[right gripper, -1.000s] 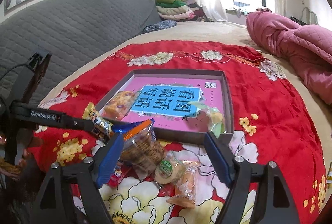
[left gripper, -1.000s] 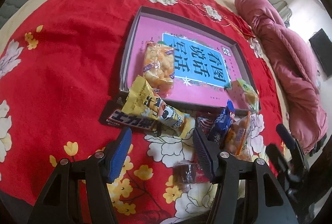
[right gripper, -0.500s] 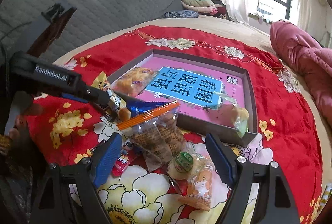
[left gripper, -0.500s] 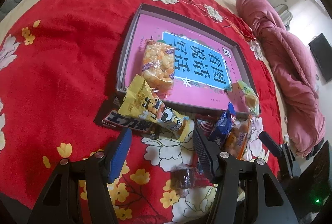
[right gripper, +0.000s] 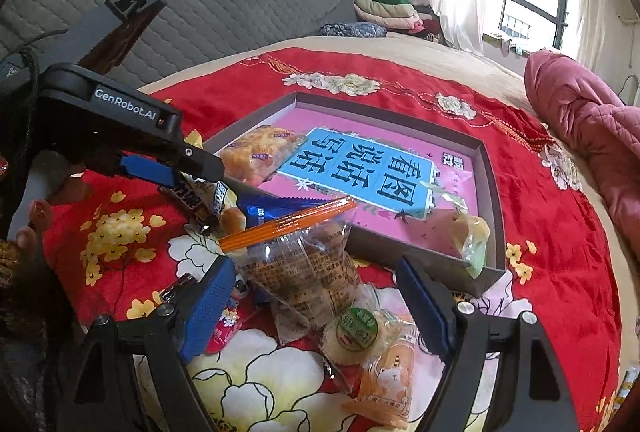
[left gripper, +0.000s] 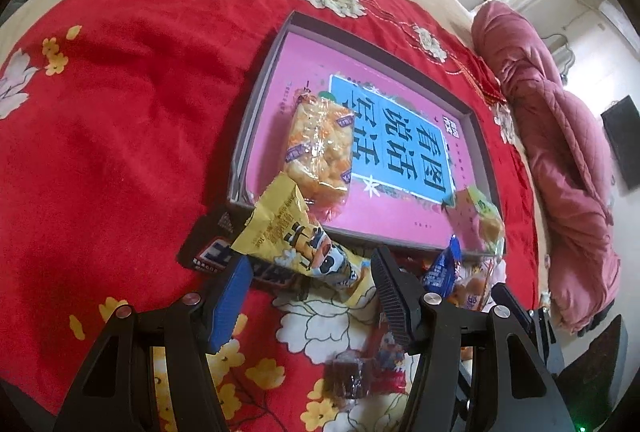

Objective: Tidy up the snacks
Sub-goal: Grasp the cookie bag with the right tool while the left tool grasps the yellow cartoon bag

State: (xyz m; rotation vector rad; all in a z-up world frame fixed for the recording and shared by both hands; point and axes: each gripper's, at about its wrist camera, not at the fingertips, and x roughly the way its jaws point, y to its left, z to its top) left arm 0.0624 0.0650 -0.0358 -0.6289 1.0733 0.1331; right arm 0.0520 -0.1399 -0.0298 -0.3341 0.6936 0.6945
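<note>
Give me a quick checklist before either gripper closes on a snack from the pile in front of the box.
1. Left gripper jaws apart around the yellow packet: ok, nothing pinched.
2. Right gripper jaws apart around the clear bag of brown biscuits: ok.
3. Free space in the box: ok; an orange puff bag and a pale green packet lie at its near corners, the middle is bare.
4. Yellow packet separate from the dark bar beneath it: not ok, they overlap.
5. Biscuit bag clear of the round green-label cake: cannot tell, they crowd together.
</note>
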